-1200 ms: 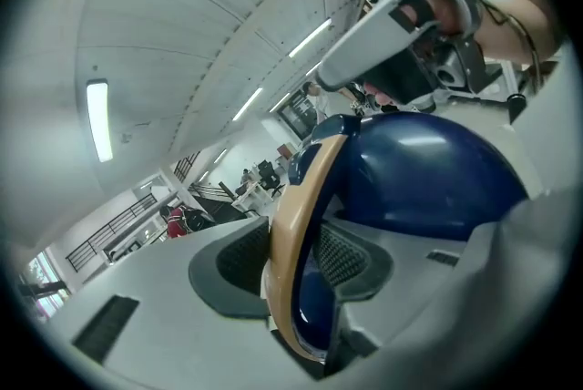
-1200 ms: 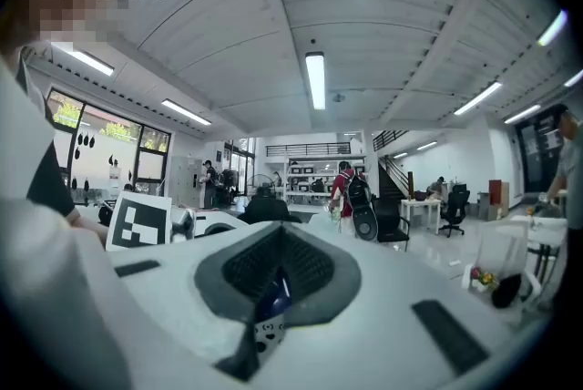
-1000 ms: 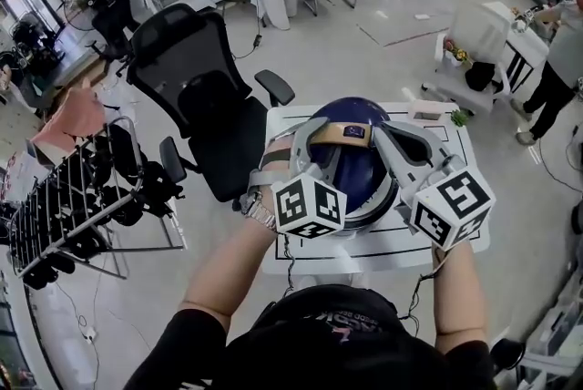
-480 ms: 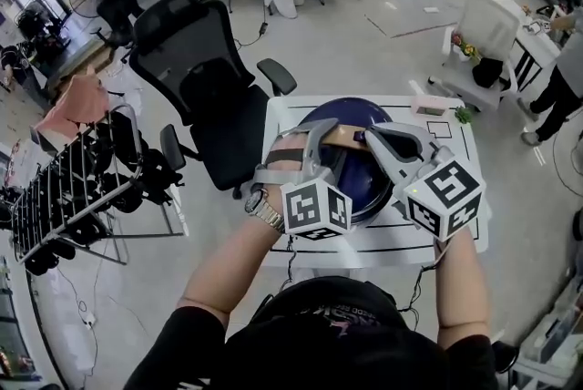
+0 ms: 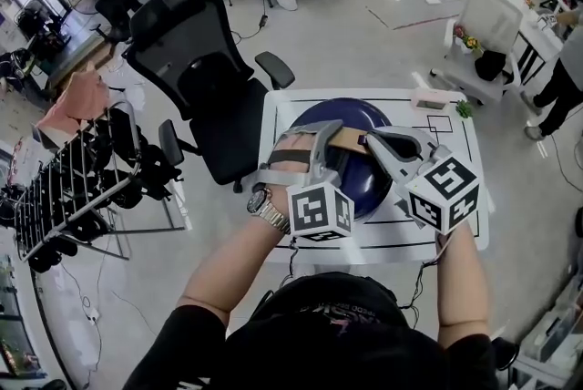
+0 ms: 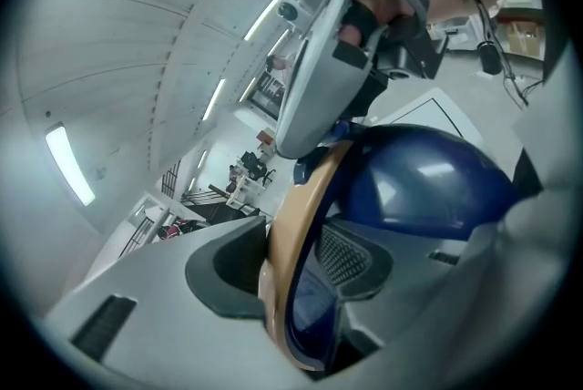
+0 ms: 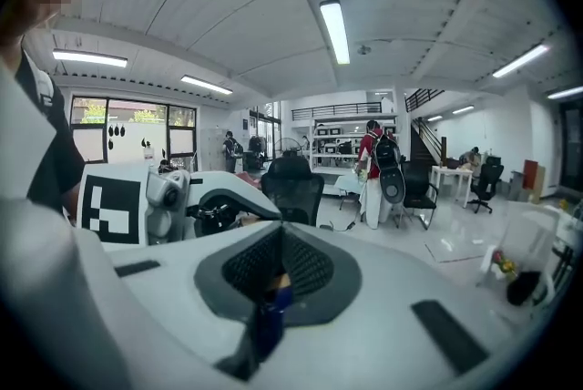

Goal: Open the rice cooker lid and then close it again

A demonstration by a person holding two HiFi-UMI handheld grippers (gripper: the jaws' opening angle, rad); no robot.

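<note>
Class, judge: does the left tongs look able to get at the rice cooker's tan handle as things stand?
Probably yes: the tan handle sits between the jaws of the left tongs, seemingly gripped, with nothing blocking it.

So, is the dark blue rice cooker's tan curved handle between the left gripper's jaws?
Yes, the tan handle runs between its pads.

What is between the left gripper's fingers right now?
The rice cooker's tan handle, edge-on between the fingers of the left gripper; the left gripper view shows it, blue lid behind.
</note>
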